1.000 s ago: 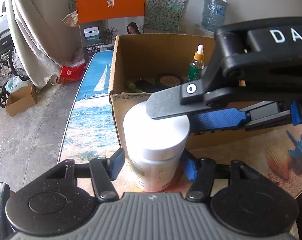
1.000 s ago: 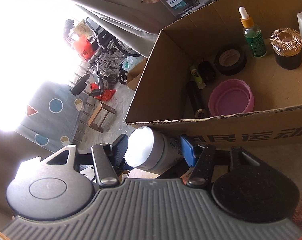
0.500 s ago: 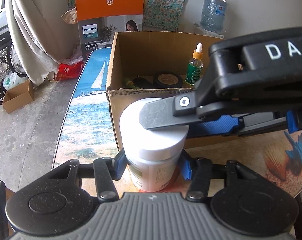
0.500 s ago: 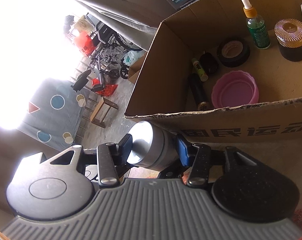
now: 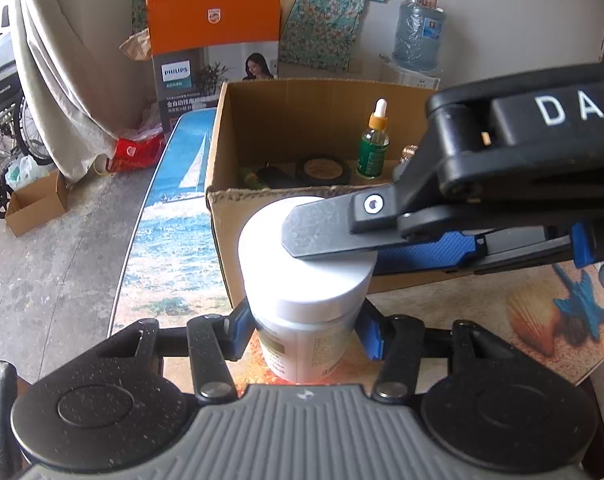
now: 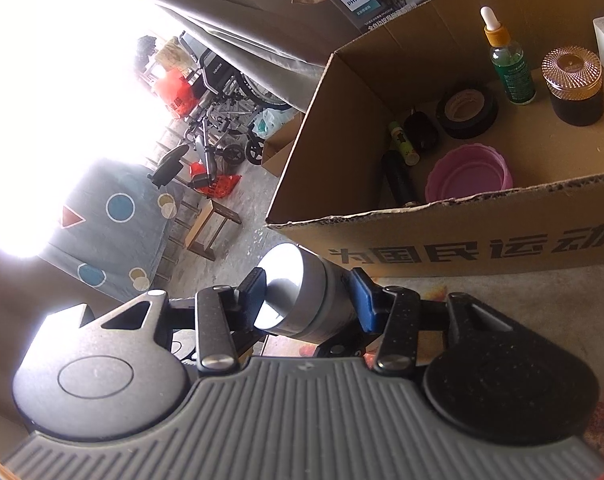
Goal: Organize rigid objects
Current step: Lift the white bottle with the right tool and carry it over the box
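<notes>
- Since the earlier frames, both grippers have drawn in tighter on the white jar [image 5: 306, 280], which now looms larger in the left wrist view, while the cardboard box [image 5: 218, 220] sits in much the same spot ahead.
- White jar stands upright on the table [image 5: 542, 320], just in front of the box's near wall, between the left gripper's [image 5: 304, 330] blue pads, which touch or nearly touch its body below the lid.
- Right gripper [image 6: 308, 294] comes in from the side and pinches the lid, one finger across its top, the other on the lid's side; likely the left steadies while the right takes over or twists.
- Beyond the grippers, the box already holds a dropper bottle [image 6: 510, 68], tape roll [image 6: 466, 110], pink lid [image 6: 468, 178] and dark jar [image 6: 574, 84], so the white jar probably belongs there next.
</notes>
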A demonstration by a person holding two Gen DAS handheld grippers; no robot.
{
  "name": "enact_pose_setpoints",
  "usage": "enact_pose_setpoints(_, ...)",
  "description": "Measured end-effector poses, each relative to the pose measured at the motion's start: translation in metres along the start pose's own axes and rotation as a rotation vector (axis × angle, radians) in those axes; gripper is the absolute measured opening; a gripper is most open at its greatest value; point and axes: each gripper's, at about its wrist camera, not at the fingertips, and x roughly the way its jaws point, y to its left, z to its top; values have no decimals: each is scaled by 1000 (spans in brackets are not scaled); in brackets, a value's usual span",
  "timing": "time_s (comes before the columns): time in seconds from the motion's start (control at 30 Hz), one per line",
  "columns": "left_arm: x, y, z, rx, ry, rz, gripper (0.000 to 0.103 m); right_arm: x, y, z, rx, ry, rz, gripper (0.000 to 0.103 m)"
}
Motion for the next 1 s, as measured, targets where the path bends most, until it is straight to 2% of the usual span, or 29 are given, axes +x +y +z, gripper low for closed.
enact_pose_setpoints(0.17,-36,-4,5,11,-78,11,54,-24,20,-4,-39,-40,40,45)
enact_pose_setpoints(0.37,-87,-17,33,68,-212,37,54,-70,65,2,-154,-148,103,46)
enact_pose_setpoints(0.53,-97,-35,70,101,-276,-26,54,-109,81,24,-221,-252,95,47)
enact_pose_setpoints(0.63,-90,-51,93,134,-302,-76,54,-132,76,43,-234,-308,63,47)
enact_pose_setpoints(0.77,-65,-75,116,171,-286,-151,54,-154,52,69,-211,-349,0,48)
enact_pose_setpoints(0.87,-37,-94,126,201,-248,-177,54,-161,21,85,-161,-346,-37,47)
enact_pose_setpoints(1.0,14,-112,132,206,-141,-229,54,-152,-28,93,-73,-318,-87,47)
